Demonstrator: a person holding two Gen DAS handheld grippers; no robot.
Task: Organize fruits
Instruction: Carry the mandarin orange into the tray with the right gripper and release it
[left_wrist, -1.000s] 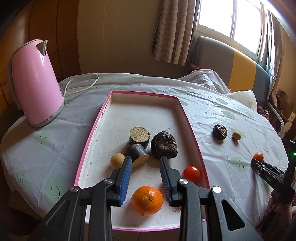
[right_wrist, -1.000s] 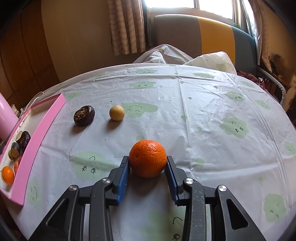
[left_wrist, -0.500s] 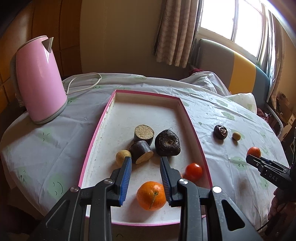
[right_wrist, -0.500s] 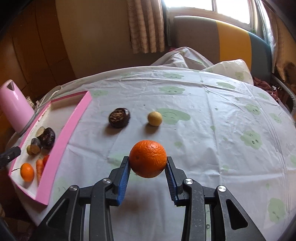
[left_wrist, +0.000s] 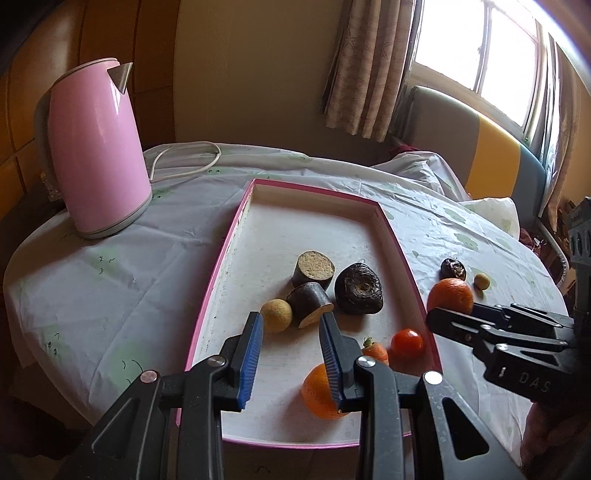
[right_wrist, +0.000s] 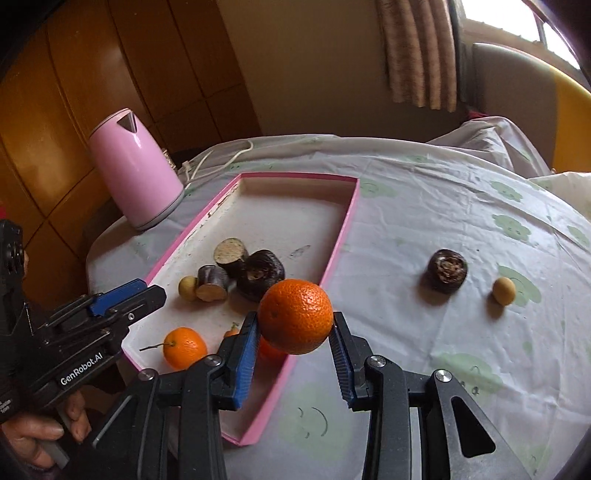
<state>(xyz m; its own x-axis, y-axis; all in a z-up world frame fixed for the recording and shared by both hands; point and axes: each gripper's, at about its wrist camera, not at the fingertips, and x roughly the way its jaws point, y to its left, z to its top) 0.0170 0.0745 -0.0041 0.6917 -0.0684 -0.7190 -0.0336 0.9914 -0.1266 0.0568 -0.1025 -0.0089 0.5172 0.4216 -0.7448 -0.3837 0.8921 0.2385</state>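
Note:
My right gripper (right_wrist: 294, 332) is shut on an orange (right_wrist: 295, 316) and holds it in the air over the right rim of the pink tray (right_wrist: 341, 236); it shows from the side in the left wrist view (left_wrist: 439, 319) with the orange (left_wrist: 450, 295). My left gripper (left_wrist: 291, 334) is open and empty above the tray's near end (left_wrist: 221, 266). In the tray lie a second orange (left_wrist: 317, 387), a cherry tomato (left_wrist: 406, 343), a small carrot (left_wrist: 375, 350), two dark cut pieces (left_wrist: 314, 267), a dark round fruit (left_wrist: 358, 290) and a yellow ball (left_wrist: 277, 315).
A pink kettle (left_wrist: 92, 147) with a white cord stands at the left of the round table. On the cloth right of the tray lie a dark fruit (right_wrist: 447, 269) and a small yellow fruit (right_wrist: 504, 291). A sofa and window are behind.
My right gripper has lifted the orange off the cloth and carried it left to the tray's right rim. My left gripper has drawn back and shifted left a little, still open.

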